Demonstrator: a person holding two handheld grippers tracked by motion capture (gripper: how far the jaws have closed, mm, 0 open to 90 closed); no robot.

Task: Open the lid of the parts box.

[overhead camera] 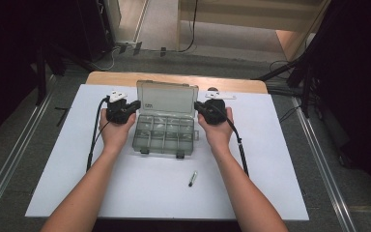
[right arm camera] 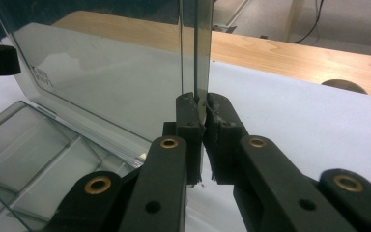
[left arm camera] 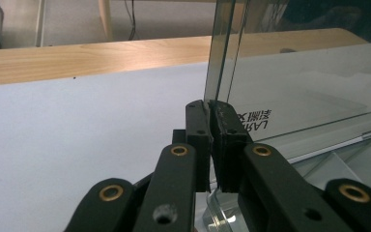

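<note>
A clear plastic compartment box [overhead camera: 164,137] lies open mid-table with its lid [overhead camera: 167,99] standing upright at the back. My left gripper [overhead camera: 134,105] is shut on the lid's left edge, and my right gripper [overhead camera: 199,106] is shut on its right edge. In the left gripper view the jaws [left arm camera: 211,108] pinch the lid's edge [left arm camera: 220,58], with printed lettering on the panel beside them. The right gripper view has the jaws [right arm camera: 200,104] clamped on the opposite lid edge [right arm camera: 195,48], above several empty compartments [right arm camera: 34,154].
A small dark pen-like stick [overhead camera: 192,178] lies on the white sheet [overhead camera: 280,159] in front of the box. The wooden tabletop [overhead camera: 174,79] runs along the far side. Dark stands and cables surround the table on the floor.
</note>
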